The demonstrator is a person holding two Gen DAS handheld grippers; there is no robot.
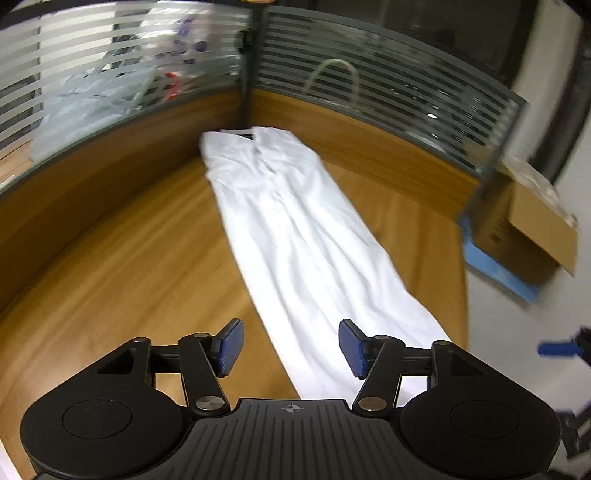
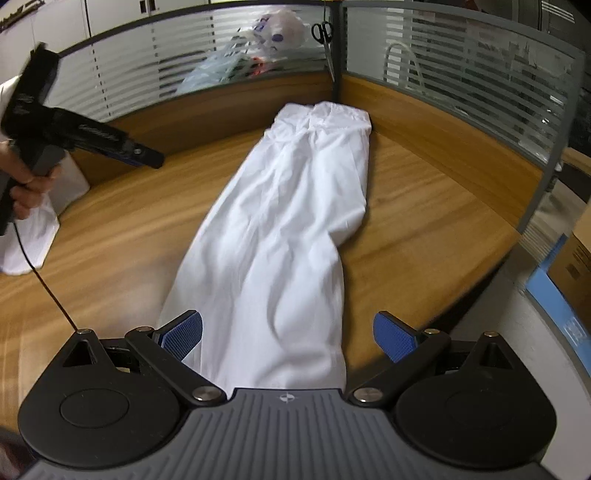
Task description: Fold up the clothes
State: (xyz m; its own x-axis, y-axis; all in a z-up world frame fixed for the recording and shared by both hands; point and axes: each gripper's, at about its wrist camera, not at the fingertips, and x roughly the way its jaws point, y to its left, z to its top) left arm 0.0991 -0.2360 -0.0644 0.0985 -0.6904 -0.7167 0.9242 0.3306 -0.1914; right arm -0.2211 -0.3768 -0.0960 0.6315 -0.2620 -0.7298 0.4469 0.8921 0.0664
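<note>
A white garment (image 1: pixel 295 229) lies folded into a long narrow strip on the wooden desk (image 1: pixel 129 258), its collar end at the far partition corner. My left gripper (image 1: pixel 291 345) hovers over the strip's near end, open, blue pads (image 1: pixel 232 347) apart with nothing pinched. The right wrist view shows the same garment (image 2: pixel 291 221) running away from me. My right gripper (image 2: pixel 288 336) stands wide open above its near end, and the cloth passes below the pads (image 2: pixel 395 338) untouched. A hand holds the left gripper (image 2: pixel 144 155) above the desk (image 2: pixel 424 206) at the far left.
A wood and striped-glass partition (image 2: pixel 461 74) walls the desk's far sides. Scissors (image 2: pixel 323 33) hang at its corner post, with plastic bags (image 2: pixel 258 48) behind the glass. A cardboard box (image 1: pixel 535 221) sits off the desk's right end. More white cloth (image 2: pixel 29 236) lies at the left.
</note>
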